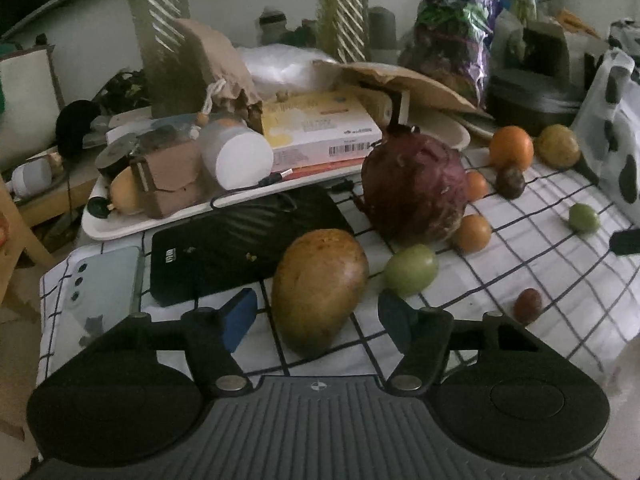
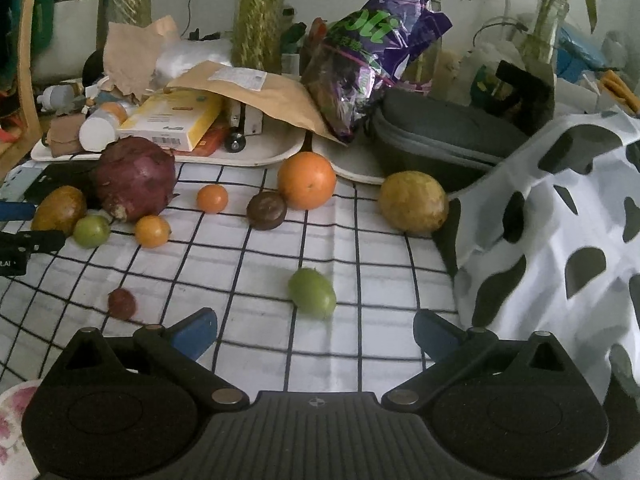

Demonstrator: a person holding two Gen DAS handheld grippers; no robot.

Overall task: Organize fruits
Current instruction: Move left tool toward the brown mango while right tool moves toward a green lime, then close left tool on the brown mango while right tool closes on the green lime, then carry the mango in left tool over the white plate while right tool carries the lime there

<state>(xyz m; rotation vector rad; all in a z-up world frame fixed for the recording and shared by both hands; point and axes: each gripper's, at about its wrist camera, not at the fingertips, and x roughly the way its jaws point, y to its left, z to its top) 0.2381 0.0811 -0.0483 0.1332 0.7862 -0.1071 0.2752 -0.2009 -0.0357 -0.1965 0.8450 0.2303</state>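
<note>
Checked white cloth (image 2: 280, 344) covers the work surface, with a cluttered white tray (image 2: 240, 158), a brown envelope (image 2: 264, 96) and a purple snack bag (image 2: 376, 44) along its far edge; a cow-print bag (image 2: 560, 240) stands at the right.

Left gripper (image 1: 318, 314) – its blue-padded fingers (image 1: 240, 314) flank the near end of a brown-yellow mango (image 1: 320, 288). A narrow gap shows on each side of the fruit, so the pads do not appear to press on it. The mango lies on the cloth just beside a black flat device (image 1: 240, 240), with a phone (image 1: 100, 292) further left.

Behind the mango sits a large dark-red pomegranate (image 1: 414, 188). A green fruit (image 1: 412, 270) lies just right of the mango, a small orange fruit (image 1: 472, 232) touches the pomegranate's right base, and a second small orange fruit (image 1: 476, 186) lies behind it.

Right gripper (image 2: 316, 334) – jaws wide, nothing between them. A second green fruit (image 2: 312, 292) lies on the cloth just ahead of the fingertips, apart from both. A small dark-red fruit (image 2: 122, 302) lies to the left, near the left finger (image 2: 196, 336).

Further back stand a large orange (image 2: 306, 180), a dark brown round fruit (image 2: 266, 210) touching or nearly touching its left side, and a yellow-brown fruit (image 2: 414, 202) beside the cow-print bag.
</note>
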